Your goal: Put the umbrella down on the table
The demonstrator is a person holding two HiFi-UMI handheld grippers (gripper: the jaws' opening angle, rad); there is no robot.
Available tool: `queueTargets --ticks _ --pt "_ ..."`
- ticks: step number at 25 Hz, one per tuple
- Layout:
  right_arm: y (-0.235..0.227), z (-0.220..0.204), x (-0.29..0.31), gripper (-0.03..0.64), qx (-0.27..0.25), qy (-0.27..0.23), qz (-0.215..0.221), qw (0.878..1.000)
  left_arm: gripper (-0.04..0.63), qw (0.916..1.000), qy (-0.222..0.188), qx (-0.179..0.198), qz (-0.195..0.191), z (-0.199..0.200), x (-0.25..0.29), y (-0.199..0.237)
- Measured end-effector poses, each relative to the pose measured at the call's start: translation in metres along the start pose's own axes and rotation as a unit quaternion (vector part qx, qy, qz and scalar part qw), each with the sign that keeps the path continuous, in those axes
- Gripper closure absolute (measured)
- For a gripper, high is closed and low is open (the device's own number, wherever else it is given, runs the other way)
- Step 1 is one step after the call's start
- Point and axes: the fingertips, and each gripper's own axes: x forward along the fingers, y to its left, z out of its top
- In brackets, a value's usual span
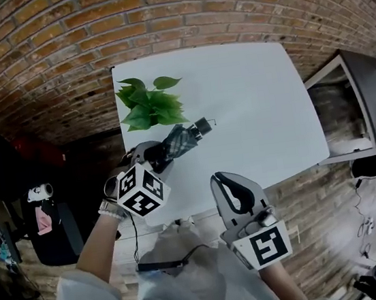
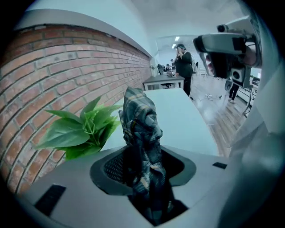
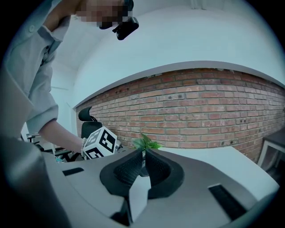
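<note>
The person's left forearm reaches in from the lower left, sleeve pushed up. Its left tool point(image 1: 163, 153) tilts forward and down over the near left part of the white bench point(image 1: 257, 102). This tool is clenched on a folded plaid umbrella point(image 1: 185, 137), and the cloth bunches between the pads. The umbrella juts past the jaws toward a leafy green plant point(image 1: 147, 103) that stands on the bench near the brick wall point(image 3: 200, 111). Its dark end lies over the bench top just beside the leaves, but whether it touches the surface cannot be told. The right tool point(image 1: 227, 183) is held nearer the body at the bench's front edge and points almost level. Its jaws are closed together on nothing. A black office chair point(image 3: 87, 116) stands to the left of the bench. A dark side cabinet point(image 1: 367, 98) stands to its right, and people point(image 2: 183, 62) stand far down the room.
</note>
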Motion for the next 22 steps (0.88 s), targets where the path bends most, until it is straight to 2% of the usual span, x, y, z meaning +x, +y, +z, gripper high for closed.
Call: queueTargets --ticks 9,14,19,22 --pt "-0.014 -0.012 0.002 0.566 0.007 0.015 -0.007 1.0 0.388 0.9957 0.072 0.055 -0.015 -0.023 0.055 0.002" --pt "-0.02 -0.011 0.005 0.566 0.023 -0.004 -0.012 1.0 0.388 0.9888 0.107 0.104 -0.009 -0.031 0.076 0.002" --pt "-0.023 -0.018 0.004 0.566 0.027 -0.001 -0.016 1.0 0.379 0.982 0.118 0.148 0.0 -0.032 0.088 0.006" --pt "-0.023 -0.02 0.005 0.566 0.031 -0.001 -0.017 0.999 0.367 0.9811 0.116 0.154 0.004 -0.032 0.09 0.007"
